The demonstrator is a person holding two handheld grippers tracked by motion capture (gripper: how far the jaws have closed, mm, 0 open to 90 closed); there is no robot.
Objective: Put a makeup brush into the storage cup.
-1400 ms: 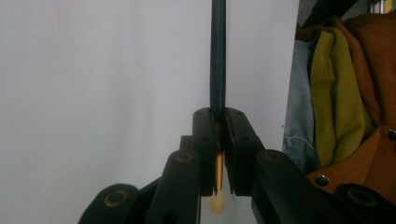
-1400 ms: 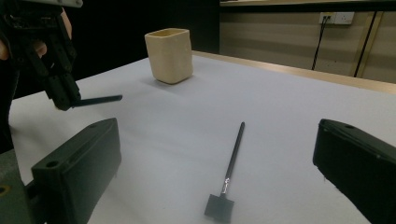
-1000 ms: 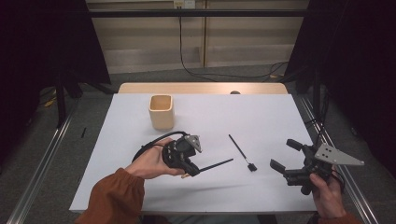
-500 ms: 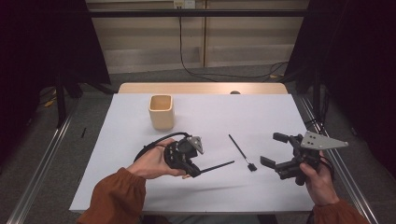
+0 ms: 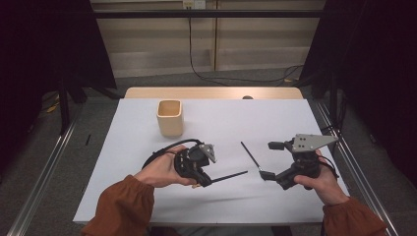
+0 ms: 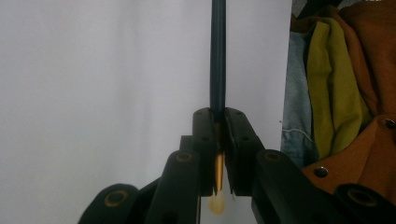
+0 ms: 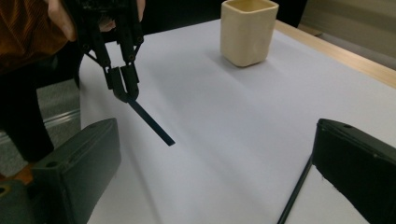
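Note:
My left gripper (image 5: 202, 175) (image 6: 217, 114) is shut on a dark blue paintbrush (image 5: 228, 176) (image 6: 217, 56), clamped near its gold ferrule, with the handle pointing right over the table. The same gripper (image 7: 123, 84) and brush (image 7: 152, 122) appear at the upper left of the right gripper view. A second thin black brush (image 5: 251, 156) (image 7: 294, 196) lies on the white table cover (image 5: 275, 123). My right gripper (image 5: 271, 160) (image 7: 217, 140) is open at that brush's near end; its jaws have just been closing a little, with the brush lying between them beside one jaw, not pressed.
A beige square cup (image 5: 169, 117) (image 7: 247, 30) stands upright at the back left of the cover. The wooden table edge (image 5: 211, 93) runs along the far side. Metal rails (image 5: 354, 162) flank the table.
My right gripper has moved left across the table up to the lying black brush. The left gripper has kept still with its brush.

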